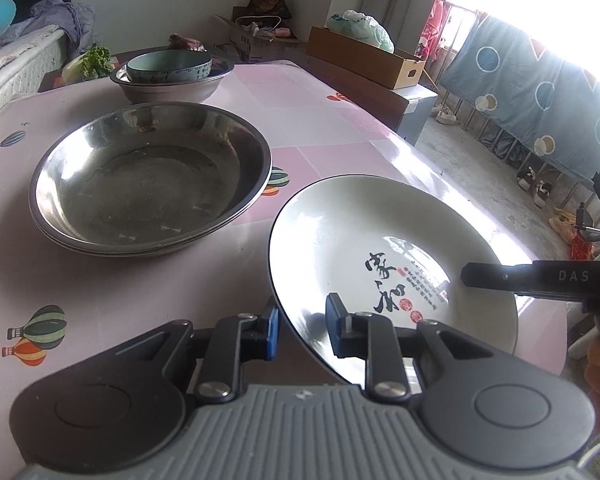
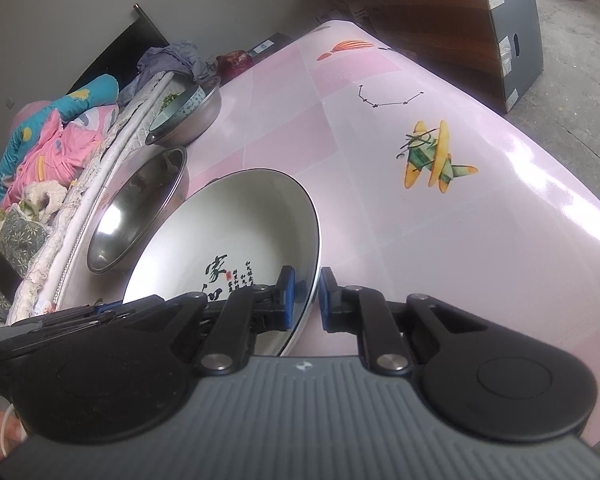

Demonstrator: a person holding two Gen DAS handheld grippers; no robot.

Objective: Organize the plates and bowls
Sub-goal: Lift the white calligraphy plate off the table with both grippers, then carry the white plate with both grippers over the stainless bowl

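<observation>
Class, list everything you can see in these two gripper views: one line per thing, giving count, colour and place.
White plate: one, white with black calligraphy, near table edge, tilted.
Steel plates: apparently two stacked, silver, mid-table.
Steel basin: one, silver, far end of the table.
Ceramic bowl: one, pale teal, inside the basin.
Tablecloth: one, pink with cartoon prints, covering the table.
Cardboard box: one, brown, beyond the table.
Left gripper: one, black, blue pads, straddling the plate's rim.
Right gripper: one, black, straddling the opposite rim.
</observation>
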